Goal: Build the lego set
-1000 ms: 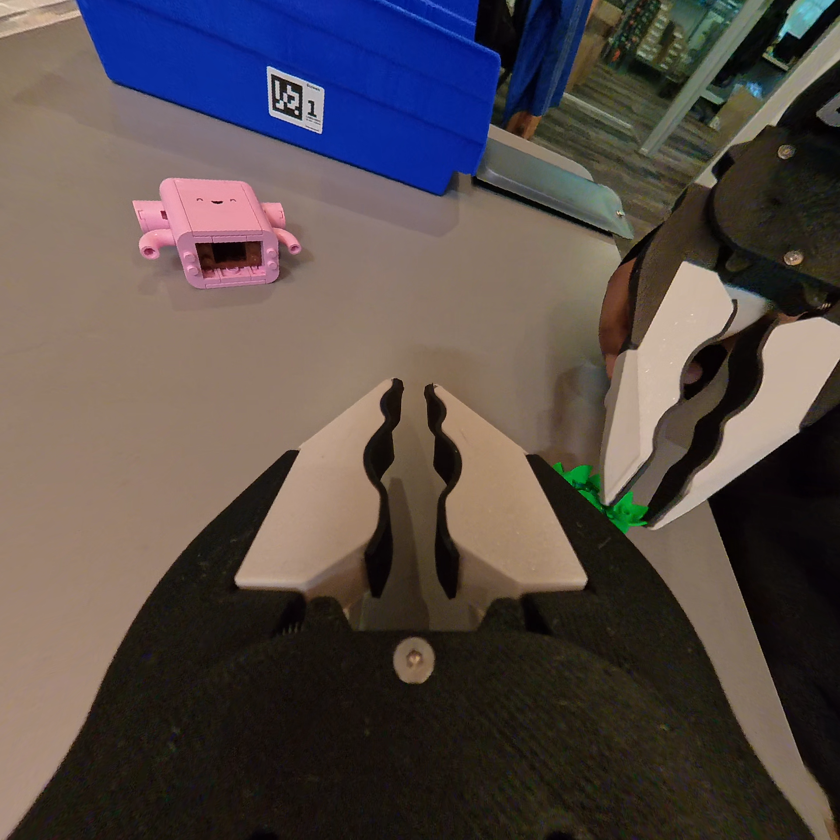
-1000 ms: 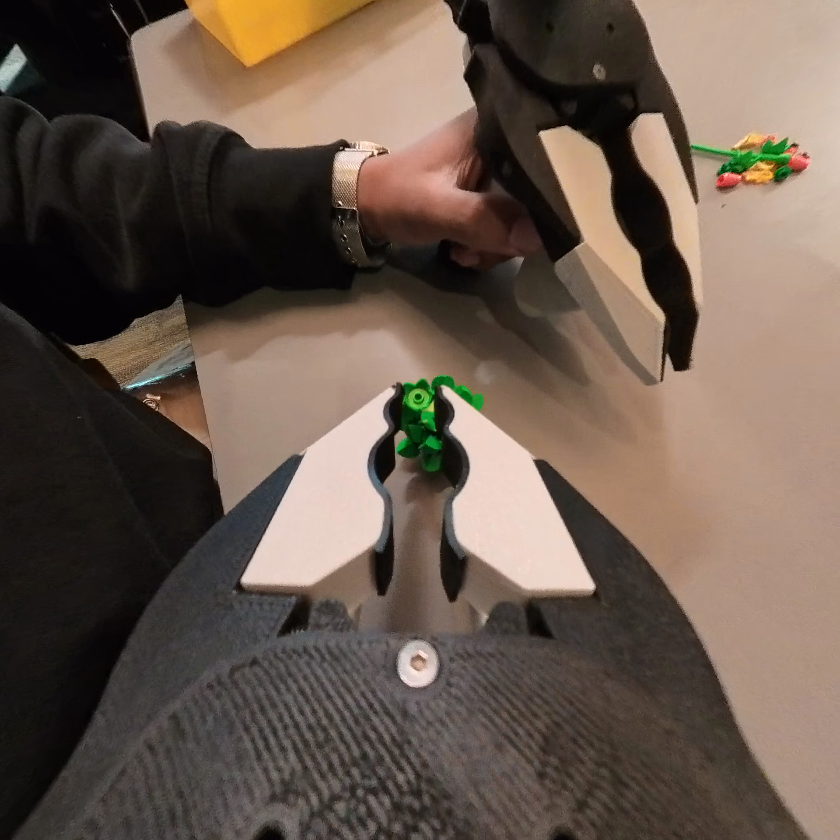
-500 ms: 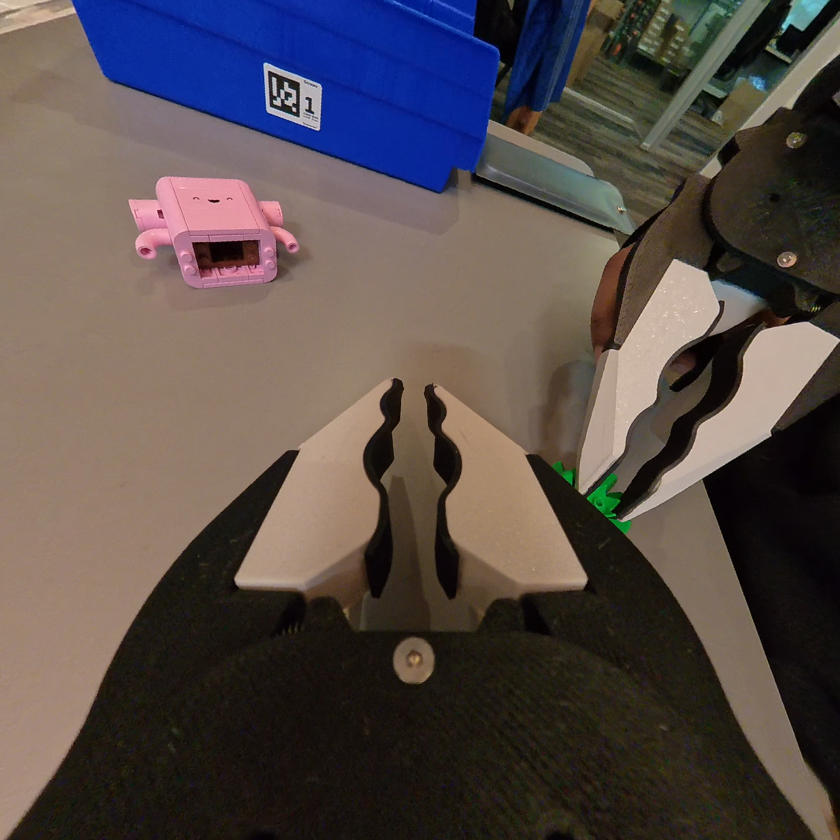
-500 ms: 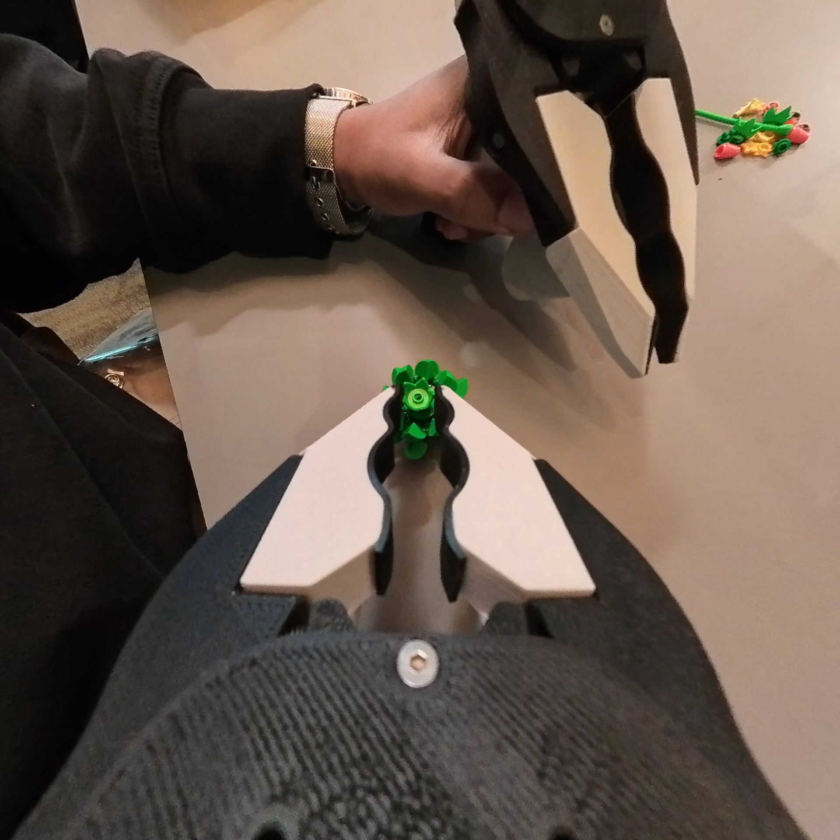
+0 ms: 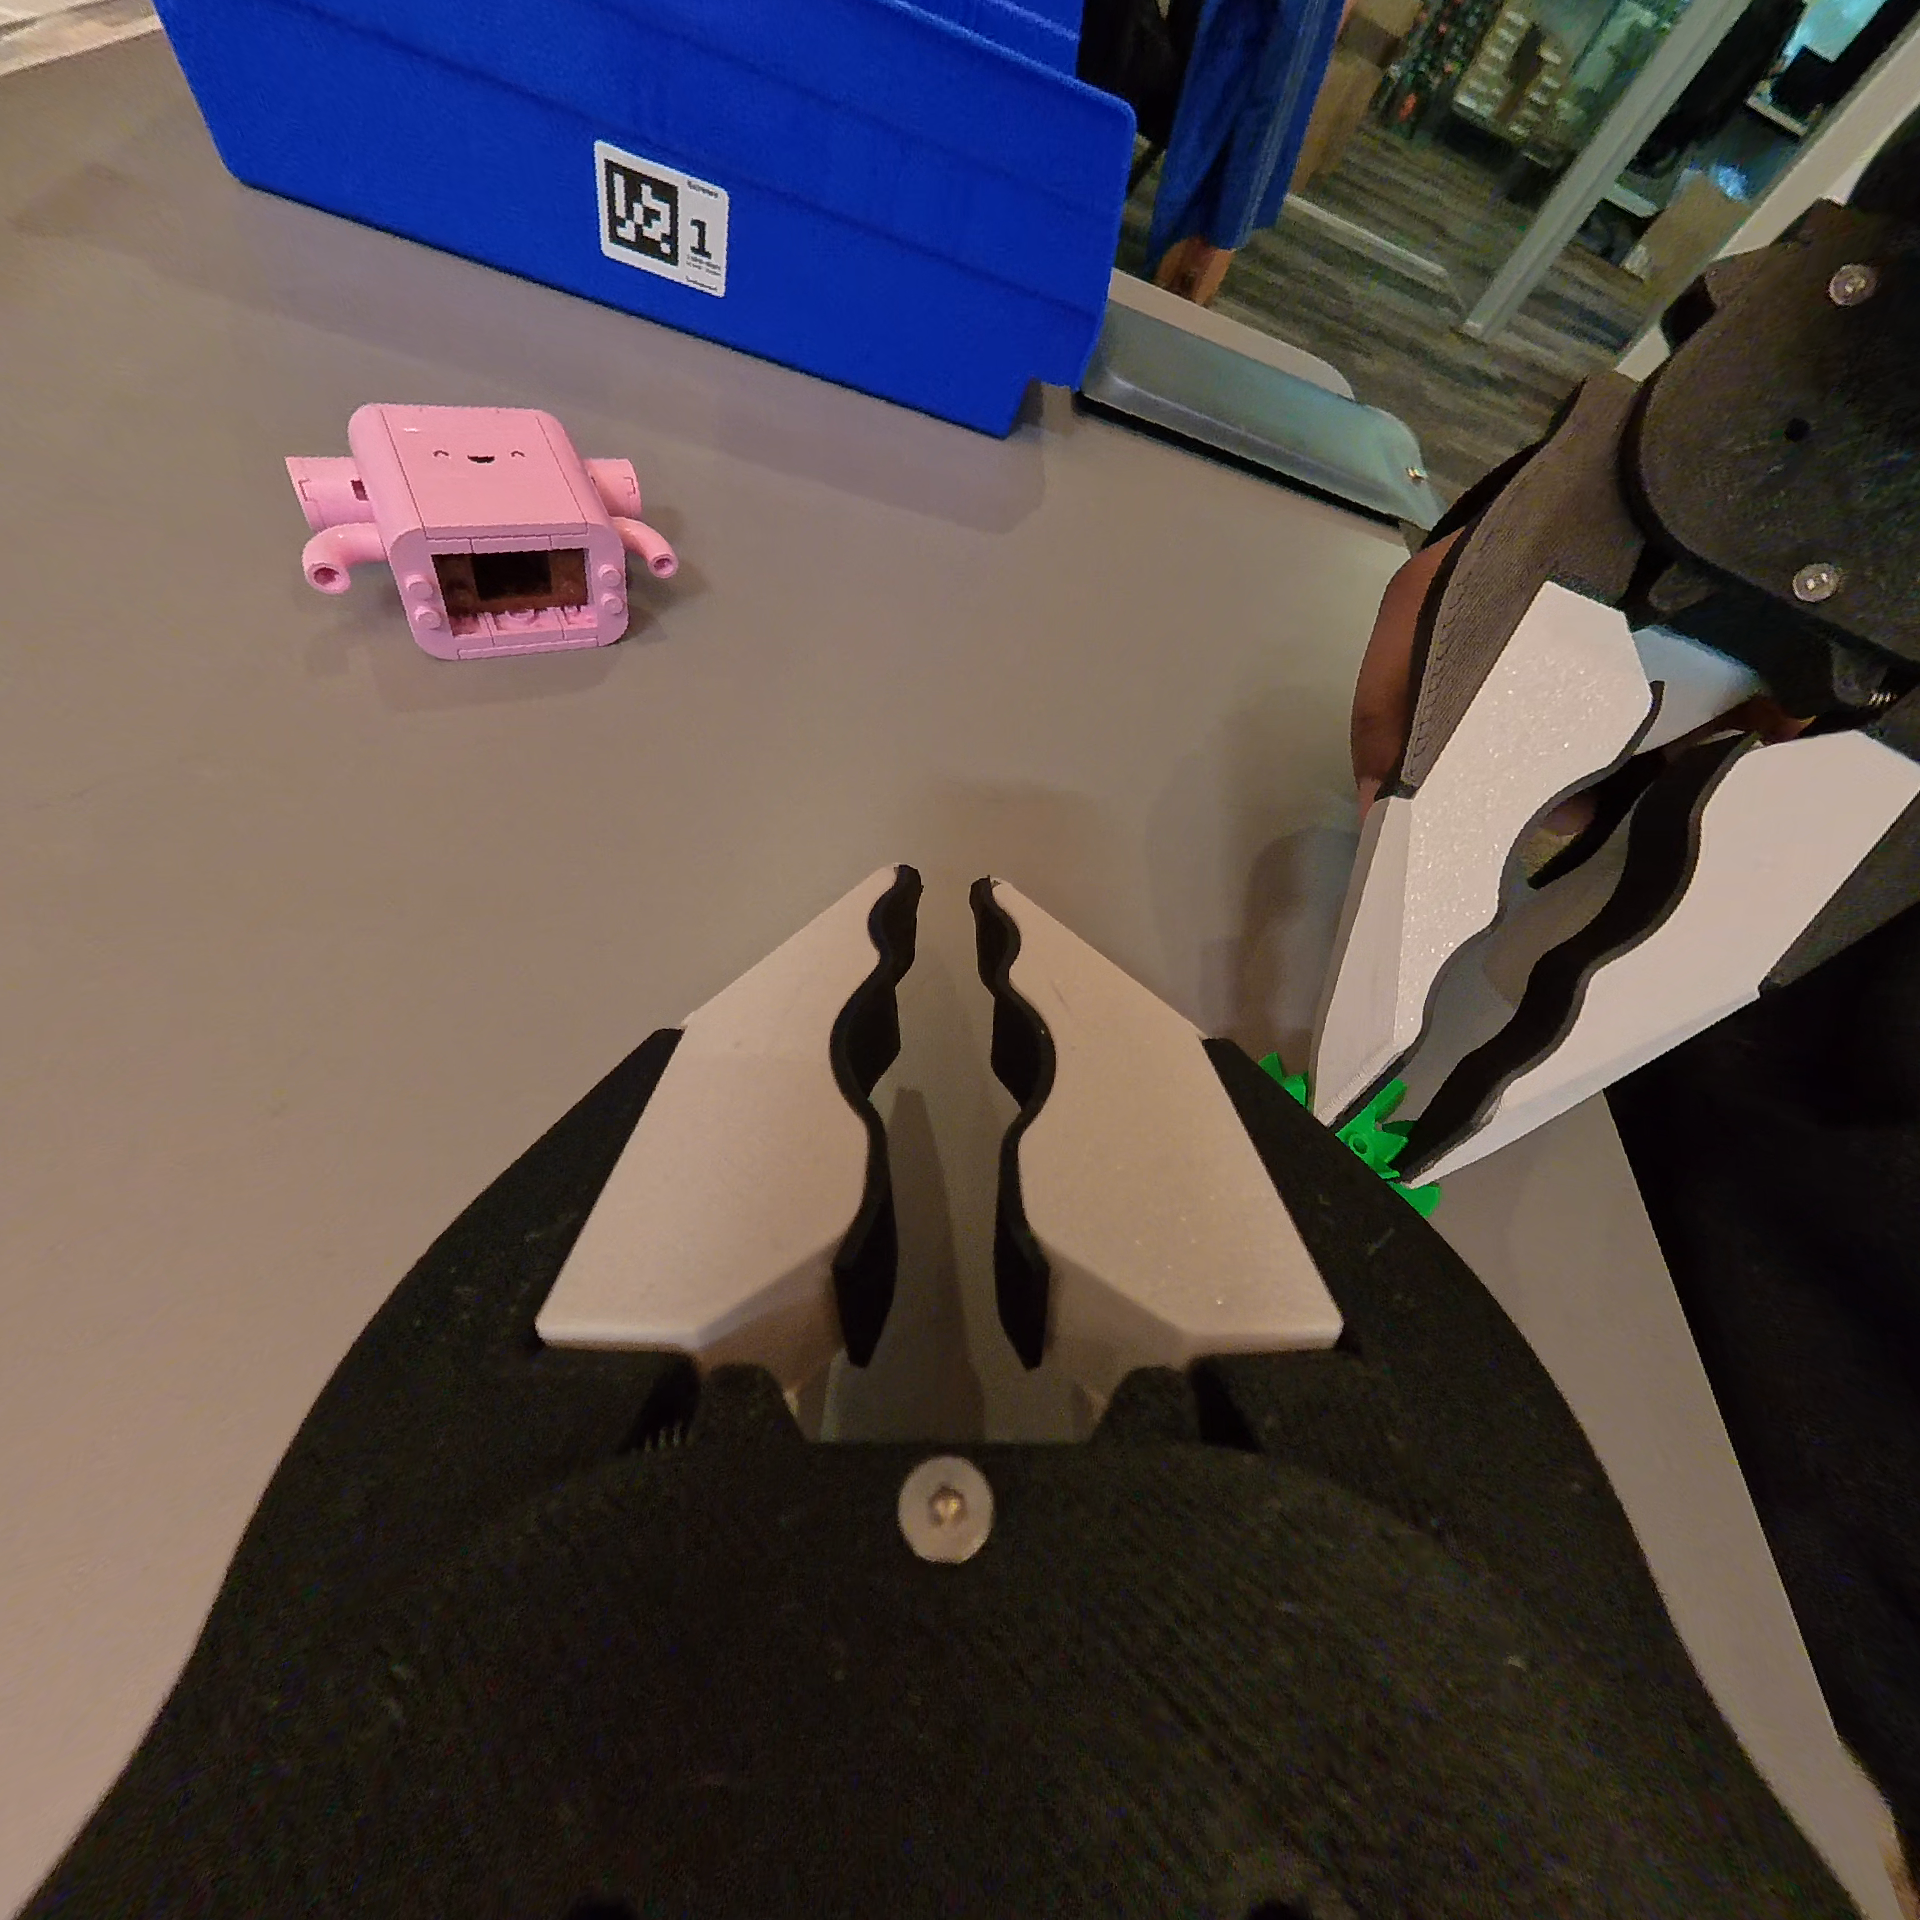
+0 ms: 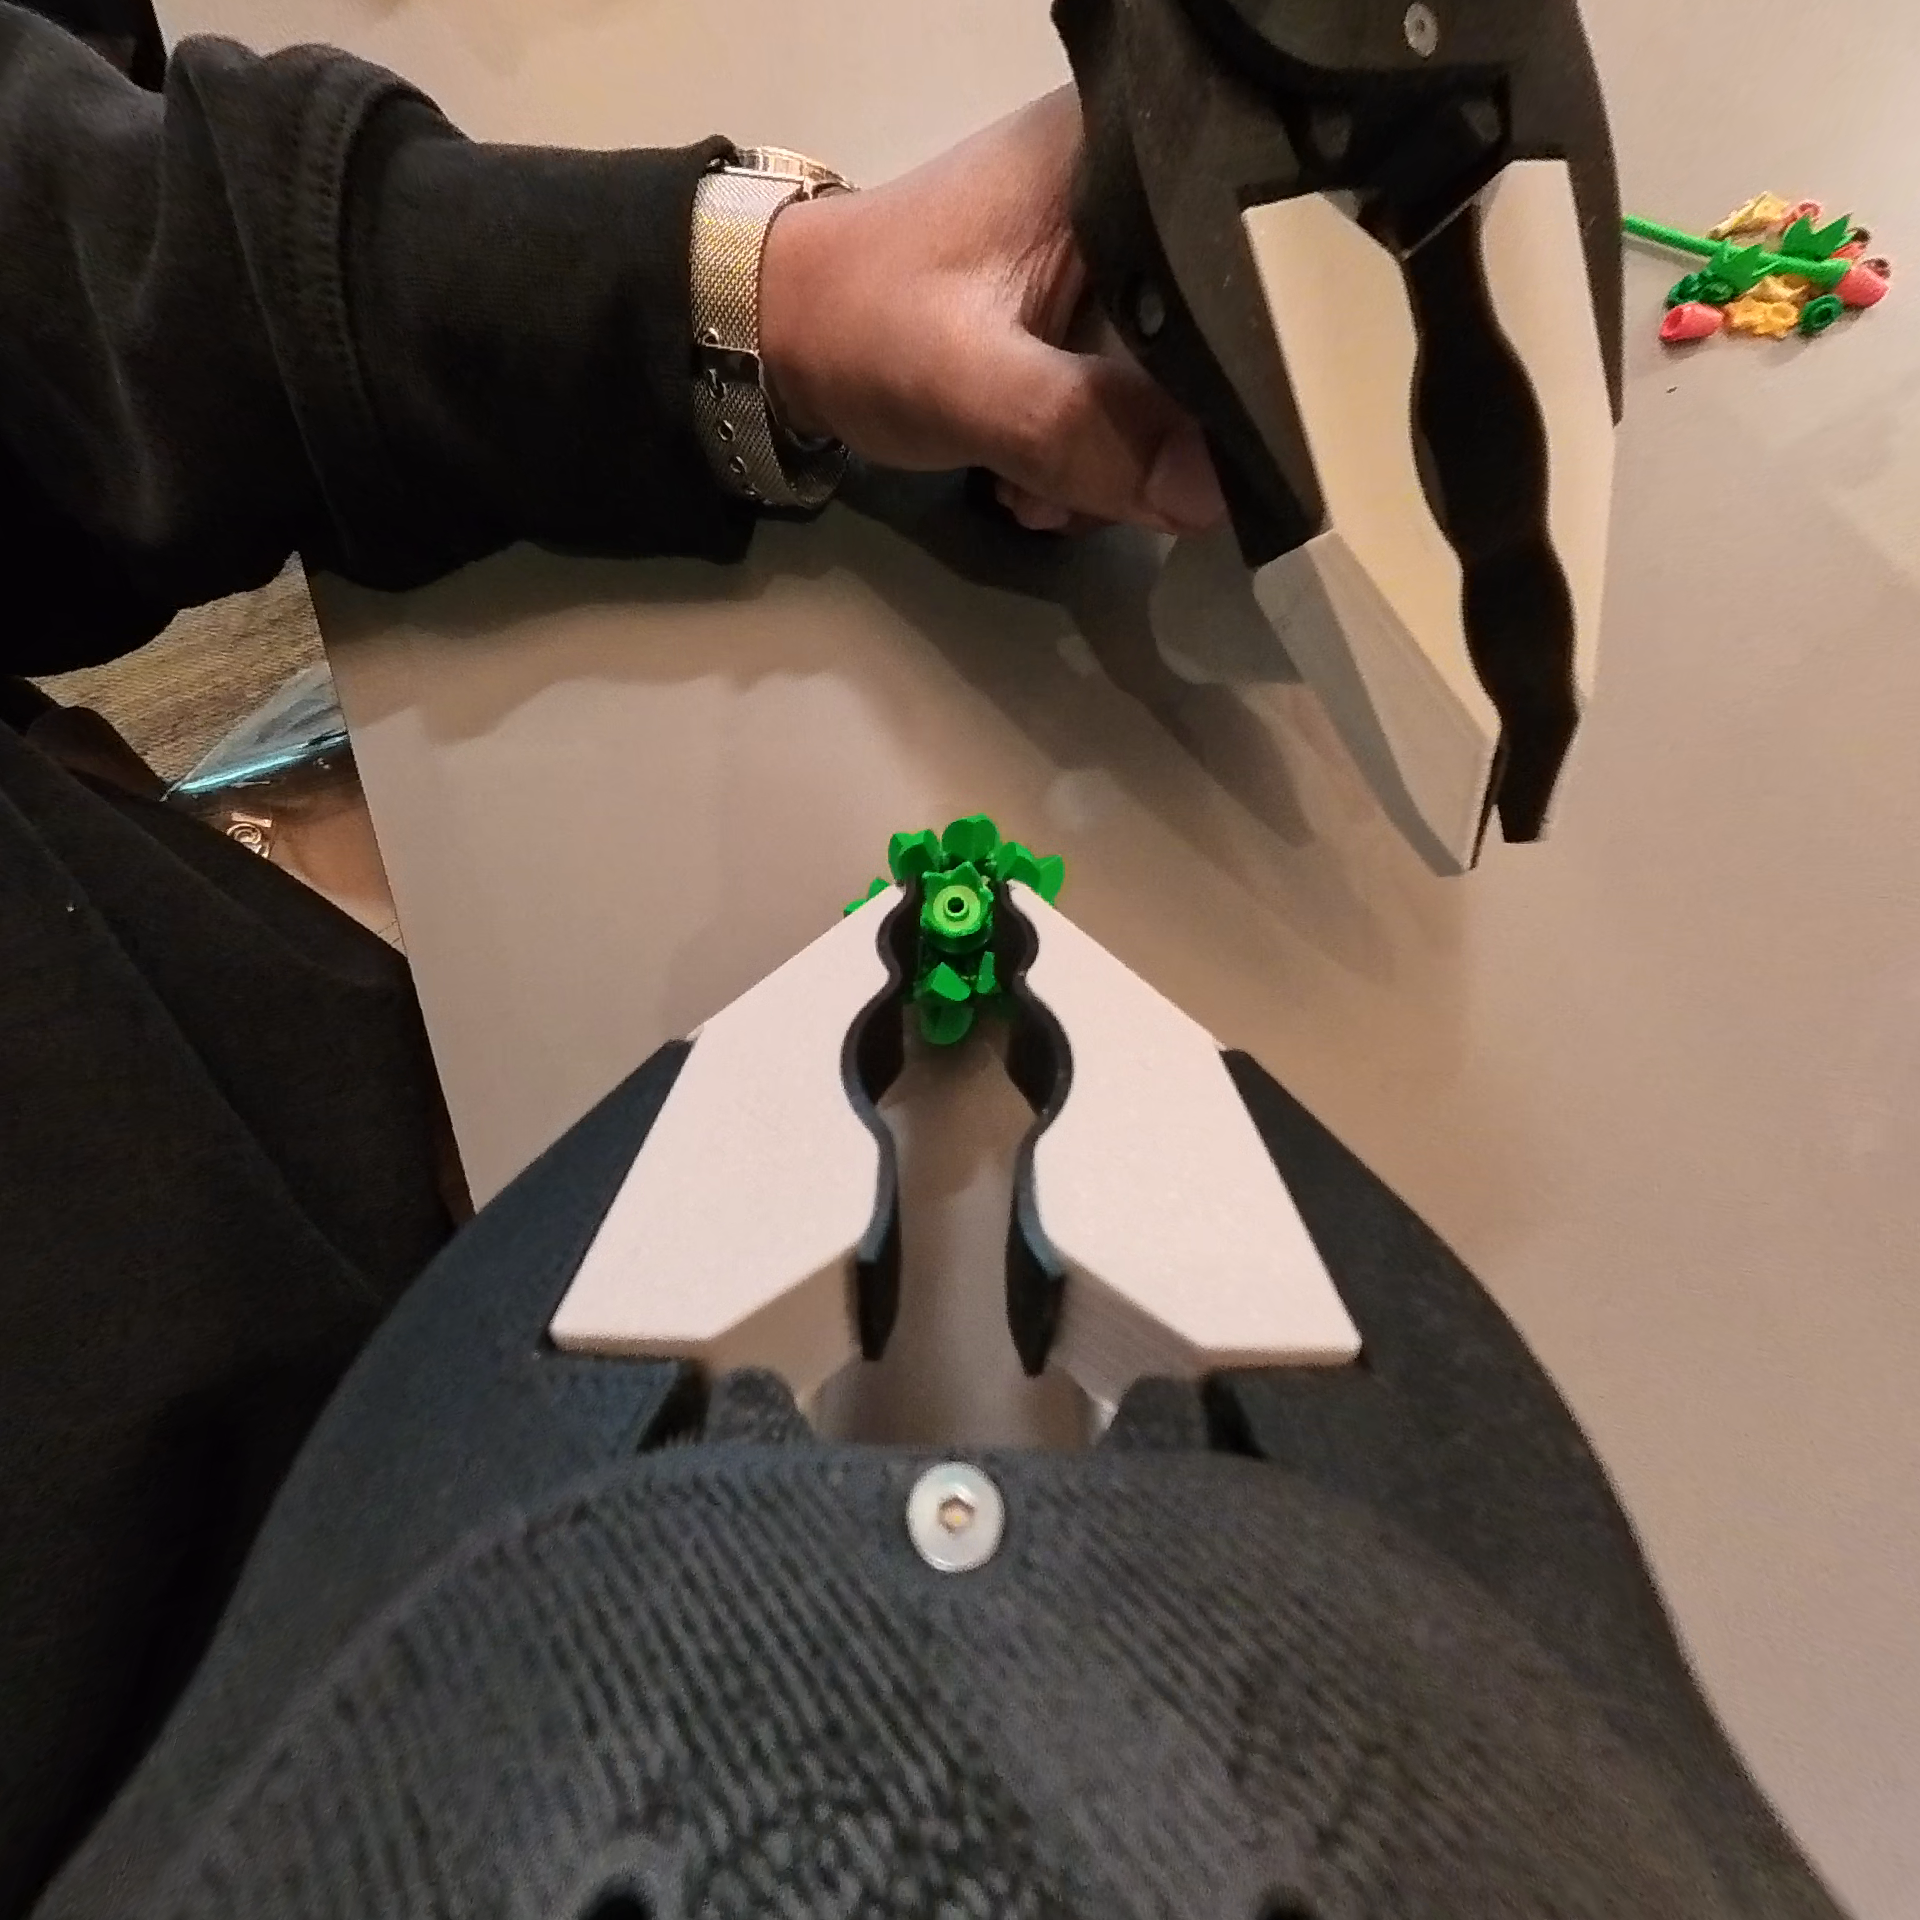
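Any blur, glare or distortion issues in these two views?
Left wrist view: sharp, wide-angle bend along the blue bin, soft shadow beside the pink model. Right wrist view: table washed warm, left gripper casts shadows on it, green piece crisp, flower pieces soft.

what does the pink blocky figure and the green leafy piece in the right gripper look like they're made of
Pink blocky figure: seemingly hard moulded plastic, smooth satin sheen, with visible studs and brick seams. Green leafy piece: likely glossy plastic too, with crisp moulded leaf tips and a round stud, clamped in the right gripper.
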Available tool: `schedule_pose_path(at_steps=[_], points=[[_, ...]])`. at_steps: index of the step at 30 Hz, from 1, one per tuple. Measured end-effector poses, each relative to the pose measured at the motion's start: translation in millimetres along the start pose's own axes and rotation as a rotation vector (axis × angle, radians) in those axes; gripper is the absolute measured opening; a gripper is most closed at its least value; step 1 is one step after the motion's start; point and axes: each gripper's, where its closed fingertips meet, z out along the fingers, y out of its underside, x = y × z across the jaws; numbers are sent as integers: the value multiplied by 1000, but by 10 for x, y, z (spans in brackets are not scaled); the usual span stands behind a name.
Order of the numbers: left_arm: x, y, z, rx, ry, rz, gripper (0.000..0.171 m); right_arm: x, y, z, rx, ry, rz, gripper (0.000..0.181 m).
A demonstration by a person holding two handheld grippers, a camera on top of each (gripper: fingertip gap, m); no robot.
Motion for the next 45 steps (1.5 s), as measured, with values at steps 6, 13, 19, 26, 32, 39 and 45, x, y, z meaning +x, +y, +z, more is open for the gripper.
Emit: schedule_pose_path(at_steps=[6,13,19,26,32,39,45], points=[[1,0,1,0,1,-1,9,0,17,-4,-29,-17,5,12],[2,1,2,-2,0,0,9,-2,18,4,-70,-27,3,12],[3,2,4,-4,1,0,9,-12,23,10,-142,-41,7,11],[6,5,8,-6,0,3,9,-18,25,23,-224,-44,-24,12],[11,11,12,-12,1,9,9,-81,22,23,-229,-70,-56,12],[20,18,17,-18,6,12,8,-100,-4,-32,-227,-81,-66,20],[23,17,15,-15,11,10,8,-88,-44,-68,-241,-60,-114,10]])
